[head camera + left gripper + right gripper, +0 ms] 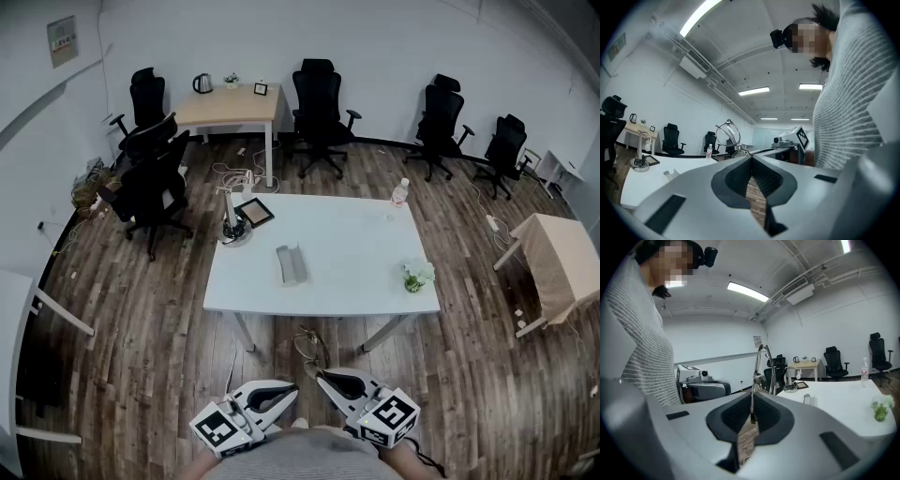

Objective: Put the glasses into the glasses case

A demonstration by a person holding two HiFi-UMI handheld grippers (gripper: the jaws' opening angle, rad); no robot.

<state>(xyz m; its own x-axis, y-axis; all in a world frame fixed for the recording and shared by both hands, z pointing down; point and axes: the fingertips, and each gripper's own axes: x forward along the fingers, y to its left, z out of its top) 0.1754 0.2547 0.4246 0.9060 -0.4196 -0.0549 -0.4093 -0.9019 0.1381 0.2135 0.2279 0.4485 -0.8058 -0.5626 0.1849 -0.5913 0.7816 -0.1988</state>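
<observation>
My right tongs (752,397) are clenched on one arm of the glasses (765,365), which shows plainly only in their own view. My left tongs (751,158) are closed too, but I cannot tell whether they nip the frame. The head view alone shows the case (292,263), lying on the table (356,281), well apart.

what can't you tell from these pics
- Case inside: head view, too small.
- Whether left gripper touches the glasses: left gripper view, its shut jaws cover the contact.
- Bottle label: every view, too small.
- Wall notice print: head view, too small.
</observation>
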